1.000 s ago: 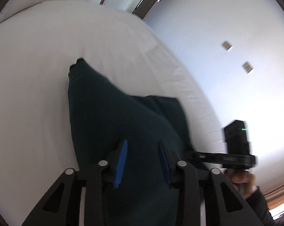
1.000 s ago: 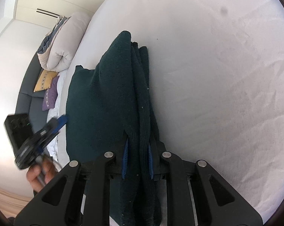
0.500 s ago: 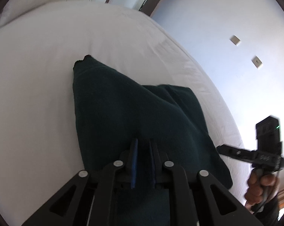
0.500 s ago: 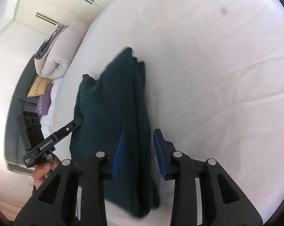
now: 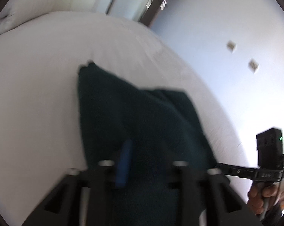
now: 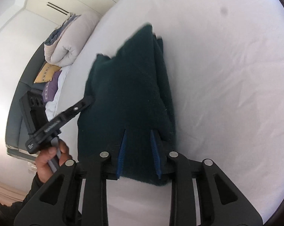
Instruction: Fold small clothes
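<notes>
— What is the surface, and what is the room like?

— A bed [image 6: 226, 79] under a white sheet, lightly creased, with one small dark spot [image 6: 224, 10] far out on it. Past its edge lie a rolled pale duvet [image 6: 70, 37], a yellow cushion [image 6: 45, 73] and a purple one [image 6: 51, 90] on grey upholstery, and cream wardrobe doors [image 6: 70, 1] stand behind. The left wrist view shows a pale blue wall [image 5: 226, 28] with two small plates [image 5: 231, 46] and a dark door frame.

— And the clothes?

— One dark green knitted garment [image 6: 126, 98] lies folded on the bed, its near edge between the fingers of both grippers. The right gripper [image 6: 139, 150] has its blue pads either side of that edge, closing — the left pad seems to touch the knit, the other looks clear of it, so it is released. The left gripper [image 5: 147, 162] is opening, jaws well apart over the cloth, gripping nothing.

— What is hard to make out?

— The left wrist view is smeared: only one blue pad [image 5: 124, 163] shows, the other lost against the dark fabric. The person's hands [image 6: 51, 156] are cut off at the sleeves. The garment's layers are bunched along its right side; I cannot count them.
</notes>
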Tool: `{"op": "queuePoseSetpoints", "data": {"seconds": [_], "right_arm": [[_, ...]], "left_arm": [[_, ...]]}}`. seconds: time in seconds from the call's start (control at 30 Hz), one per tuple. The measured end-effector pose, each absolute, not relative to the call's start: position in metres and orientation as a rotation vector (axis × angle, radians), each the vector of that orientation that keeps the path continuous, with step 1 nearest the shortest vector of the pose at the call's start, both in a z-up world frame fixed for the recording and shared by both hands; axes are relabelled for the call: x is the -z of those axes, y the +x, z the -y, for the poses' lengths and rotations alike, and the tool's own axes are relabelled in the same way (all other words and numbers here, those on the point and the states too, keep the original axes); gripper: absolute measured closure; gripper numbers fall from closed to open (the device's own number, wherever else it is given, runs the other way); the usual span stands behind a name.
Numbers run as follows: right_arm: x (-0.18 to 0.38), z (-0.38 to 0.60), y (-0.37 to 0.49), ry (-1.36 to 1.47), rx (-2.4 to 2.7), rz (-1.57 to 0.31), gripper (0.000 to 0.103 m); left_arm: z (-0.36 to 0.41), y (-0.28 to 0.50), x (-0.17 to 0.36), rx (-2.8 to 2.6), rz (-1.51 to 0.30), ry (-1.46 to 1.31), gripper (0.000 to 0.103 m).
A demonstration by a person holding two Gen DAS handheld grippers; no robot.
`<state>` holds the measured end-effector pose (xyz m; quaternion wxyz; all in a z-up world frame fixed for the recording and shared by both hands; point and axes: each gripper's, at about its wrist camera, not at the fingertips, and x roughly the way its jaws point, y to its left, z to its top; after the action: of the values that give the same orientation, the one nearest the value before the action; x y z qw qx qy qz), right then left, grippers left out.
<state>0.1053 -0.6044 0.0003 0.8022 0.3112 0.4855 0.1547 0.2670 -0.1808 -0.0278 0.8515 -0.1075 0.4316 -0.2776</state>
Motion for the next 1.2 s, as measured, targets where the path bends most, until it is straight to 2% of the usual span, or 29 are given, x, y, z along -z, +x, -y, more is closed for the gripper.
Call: {"op": "queuePoseSetpoints", "data": {"seconds": [0.03, 0.07, 0.1, 0.13, 0.2, 0.27, 0.4, 0.53, 0.6, 0.73, 0.83, 0.97, 1.2], "right_arm": [[-0.005, 0.608, 0.103, 0.668, -0.334, -1.022, 0.071], [-0.012, 0.613, 0.103, 0.678, -0.342, -0.991, 0.050], [-0.016, 0.617, 0.103, 0.685, -0.336, -0.971, 0.026], [-0.021, 0.627, 0.108, 0.689, -0.295, -0.944, 0.021], [-0.019, 0.630, 0.123, 0.695, -0.287, -0.952, 0.021], [-0.010, 0.630, 0.140, 0.734, -0.309, -0.989, 0.021], [0.021, 0.632, 0.174, 0.800, -0.327, -1.103, 0.024], [0.037, 0.628, 0.192, 0.821, -0.335, -1.143, 0.034], [0.040, 0.624, 0.201, 0.833, -0.356, -1.159, 0.053], [0.047, 0.604, 0.220, 0.769, -0.362, -1.217, 0.058], [0.045, 0.596, 0.223, 0.731, -0.328, -1.231, 0.070], [0.017, 0.567, 0.214, 0.514, -0.240, -1.209, 0.081], [-0.049, 0.501, 0.178, 0.241, -0.187, -1.134, 0.084]], "left_arm": [[0.171, 0.263, 0.022, 0.562, -0.873, -0.251, 0.020], [0.161, 0.261, 0.019, 0.531, -0.848, -0.273, 0.008], [0.152, 0.261, 0.019, 0.514, -0.837, -0.299, 0.007], [0.148, 0.264, 0.022, 0.519, -0.863, -0.319, 0.007], [0.143, 0.274, 0.034, 0.531, -0.944, -0.358, 0.011], [0.144, 0.284, 0.050, 0.565, -1.035, -0.401, 0.018], [0.162, 0.296, 0.081, 0.621, -1.213, -0.440, 0.021], [0.168, 0.304, 0.087, 0.622, -1.238, -0.480, 0.022], [0.170, 0.307, 0.088, 0.605, -1.256, -0.479, 0.027], [0.174, 0.310, 0.085, 0.587, -1.275, -0.455, 0.042], [0.171, 0.308, 0.083, 0.584, -1.279, -0.449, 0.052], [0.178, 0.306, 0.068, 0.563, -1.262, -0.371, 0.059], [0.154, 0.269, 0.016, 0.529, -1.169, -0.196, 0.062]]}}
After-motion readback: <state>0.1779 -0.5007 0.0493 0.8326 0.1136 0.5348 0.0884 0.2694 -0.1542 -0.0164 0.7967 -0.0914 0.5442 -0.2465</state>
